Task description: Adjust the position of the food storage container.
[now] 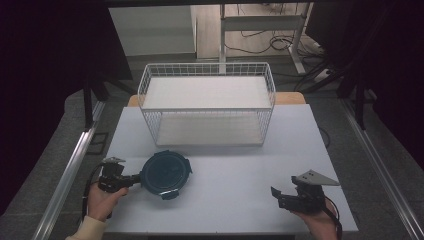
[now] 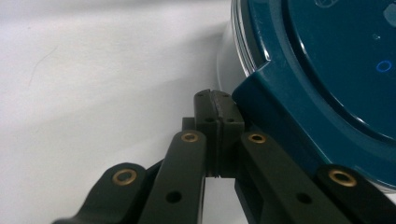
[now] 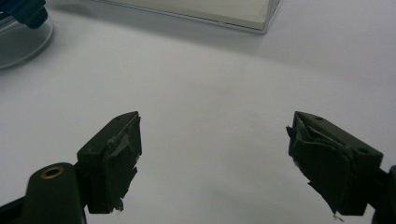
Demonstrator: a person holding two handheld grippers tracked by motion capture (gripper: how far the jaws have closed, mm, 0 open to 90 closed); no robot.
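A round clear container with a dark blue clip-on lid (image 1: 165,174) stands on the white table at the left front. My left gripper (image 1: 136,178) is at its left side. In the left gripper view the gripper (image 2: 217,100) is shut, pads pressed flat together with nothing between them, and the right pad rests against a latch tab (image 2: 261,93) of the lid (image 2: 327,70). My right gripper (image 1: 279,197) is held near the front right of the table, apart from the container. Its jaws stand wide open over bare table (image 3: 215,140), and the pads (image 3: 119,149) look frayed.
A white wire rack with two shelves (image 1: 207,67) stands at the back centre of the table (image 1: 230,165); its lower edge (image 3: 210,9) lies ahead of the right gripper. The container's clear bowl (image 3: 18,42) appears at far left in the right gripper view. Dark floor surrounds the table.
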